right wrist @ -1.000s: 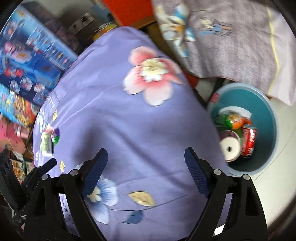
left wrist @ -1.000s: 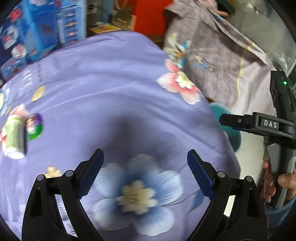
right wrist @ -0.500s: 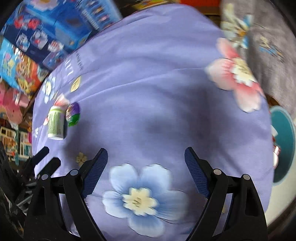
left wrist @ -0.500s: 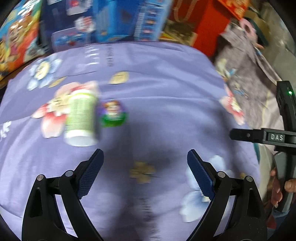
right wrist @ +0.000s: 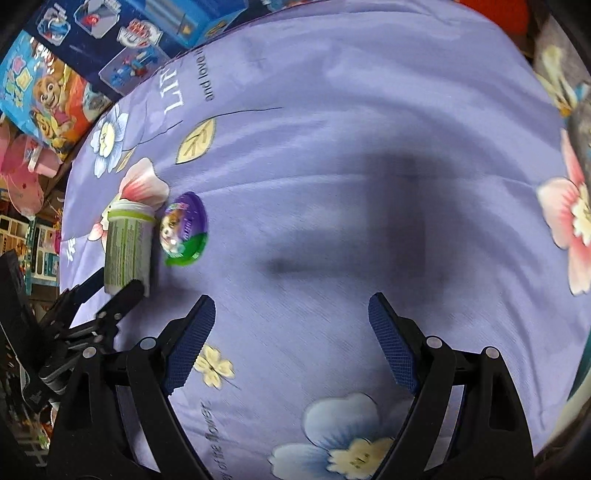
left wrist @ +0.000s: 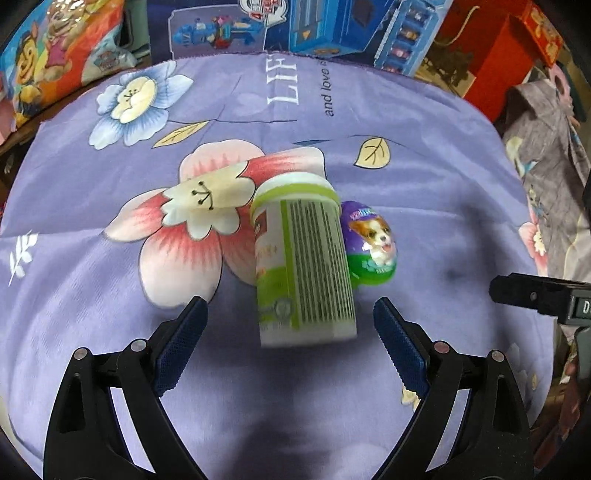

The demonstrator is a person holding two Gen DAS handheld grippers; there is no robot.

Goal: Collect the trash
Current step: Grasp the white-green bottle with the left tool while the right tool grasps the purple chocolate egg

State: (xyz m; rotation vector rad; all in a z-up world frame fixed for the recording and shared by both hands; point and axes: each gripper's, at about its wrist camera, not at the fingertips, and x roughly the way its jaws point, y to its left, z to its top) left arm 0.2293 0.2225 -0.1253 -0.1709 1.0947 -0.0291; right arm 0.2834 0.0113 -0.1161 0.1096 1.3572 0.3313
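Observation:
A green and white canister [left wrist: 303, 258] lies on its side on the purple flowered cloth [left wrist: 424, 155], its base toward me. A purple and green plastic egg with a puppy picture [left wrist: 371, 243] rests against its right side. My left gripper [left wrist: 290, 332] hovers open just short of the canister's base, which sits between the line of the two fingers. In the right wrist view the canister [right wrist: 127, 247] and egg [right wrist: 184, 229] lie far to the left. My right gripper [right wrist: 291, 325] is open over bare cloth [right wrist: 332, 166], with nothing between its fingers.
Toy boxes [left wrist: 332, 26] line the far edge of the cloth, a red box [left wrist: 495, 62] stands at the back right, and grey patterned fabric [left wrist: 546, 177] hangs to the right. The right gripper's body [left wrist: 543, 295] shows at the right edge.
Both grippers have swept leftward across the cloth, away from the teal bin. The canister and egg moved from the left edge to the centre of the left wrist view, now close to its fingers.

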